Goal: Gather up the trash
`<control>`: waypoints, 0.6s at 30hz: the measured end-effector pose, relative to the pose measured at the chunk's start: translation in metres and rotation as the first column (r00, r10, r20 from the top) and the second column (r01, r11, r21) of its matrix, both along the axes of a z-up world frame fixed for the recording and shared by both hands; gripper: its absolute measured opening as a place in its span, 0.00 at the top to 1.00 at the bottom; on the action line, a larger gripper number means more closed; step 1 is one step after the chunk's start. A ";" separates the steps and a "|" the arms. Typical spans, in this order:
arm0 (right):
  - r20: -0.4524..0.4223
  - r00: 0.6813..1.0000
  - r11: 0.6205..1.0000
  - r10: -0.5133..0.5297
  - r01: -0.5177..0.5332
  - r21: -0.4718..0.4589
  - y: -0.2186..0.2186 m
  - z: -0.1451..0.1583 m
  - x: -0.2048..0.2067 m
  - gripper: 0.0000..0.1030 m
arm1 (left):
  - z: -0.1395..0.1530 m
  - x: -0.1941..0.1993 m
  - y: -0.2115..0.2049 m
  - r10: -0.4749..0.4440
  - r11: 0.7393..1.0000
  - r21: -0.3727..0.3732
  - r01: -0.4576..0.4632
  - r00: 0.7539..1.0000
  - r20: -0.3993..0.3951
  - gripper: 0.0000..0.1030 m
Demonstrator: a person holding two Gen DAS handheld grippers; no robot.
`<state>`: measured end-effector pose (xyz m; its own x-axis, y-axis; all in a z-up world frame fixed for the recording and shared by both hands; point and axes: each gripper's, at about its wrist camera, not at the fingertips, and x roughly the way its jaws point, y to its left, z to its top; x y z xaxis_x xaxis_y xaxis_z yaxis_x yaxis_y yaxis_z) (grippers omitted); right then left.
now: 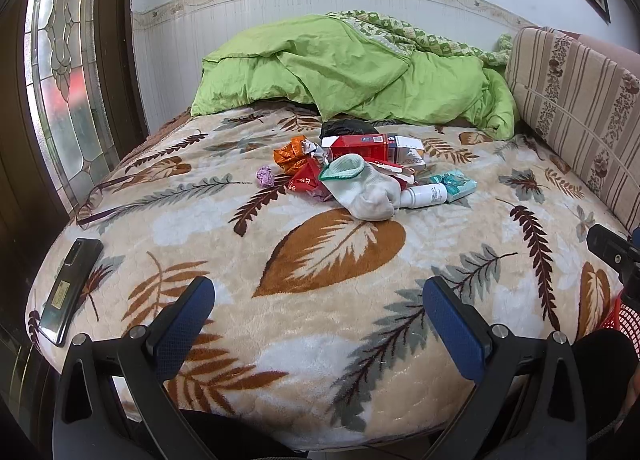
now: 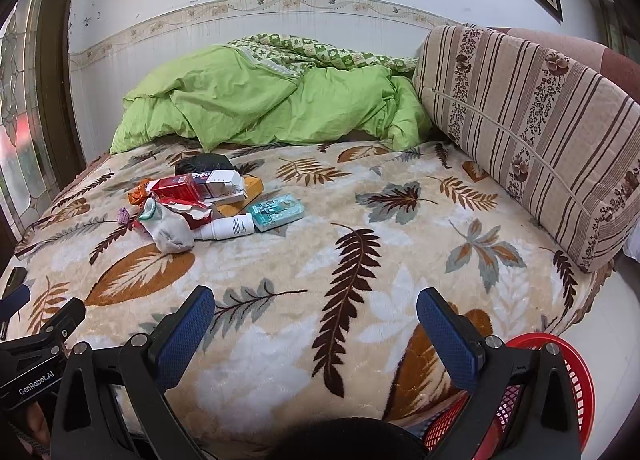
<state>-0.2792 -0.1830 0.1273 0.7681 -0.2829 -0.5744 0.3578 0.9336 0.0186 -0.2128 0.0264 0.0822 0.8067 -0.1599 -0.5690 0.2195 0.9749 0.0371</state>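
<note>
The left gripper (image 1: 319, 302) hangs over the near edge of the bed with its blue-padded fingers (image 1: 182, 324) spread wide and nothing between them. The right gripper (image 2: 316, 312) hangs the same way over the leaf-patterned blanket (image 2: 360, 260), jaws apart and empty.

Taking the white sock (image 1: 366, 190) as the landmark: it lies in the middle of the blanket, at the near side of the trash pile. Touching it on the right is a white plastic bottle (image 1: 426, 194) on its side, and just past that bottle a teal packet (image 1: 456, 183). Behind the sock are a red carton (image 1: 360, 145) and a white box (image 1: 408, 148), with a black bag (image 1: 344, 127) further back. Left of the sock are crumpled orange wrappers (image 1: 292, 154) and a small purple wad (image 1: 265, 176). Well apart, toward the near-left bed edge, a dark phone (image 1: 72, 288) lies flat. A red mesh basket (image 2: 568, 372) stands off the bed's near-right corner. A green quilt (image 1: 340, 68) is heaped at the far end.
</note>
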 end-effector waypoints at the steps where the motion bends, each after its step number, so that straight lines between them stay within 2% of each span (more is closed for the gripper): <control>1: 0.000 1.000 1.000 0.000 0.000 0.000 0.000 0.000 0.000 0.01 | 0.000 0.000 0.000 0.000 1.000 0.000 0.000 1.000 0.000 0.00; 18: -0.006 1.000 1.000 0.000 0.000 0.002 -0.001 -0.002 0.000 0.01 | 0.002 0.001 0.000 0.000 1.000 0.001 0.000 1.000 -0.004 0.00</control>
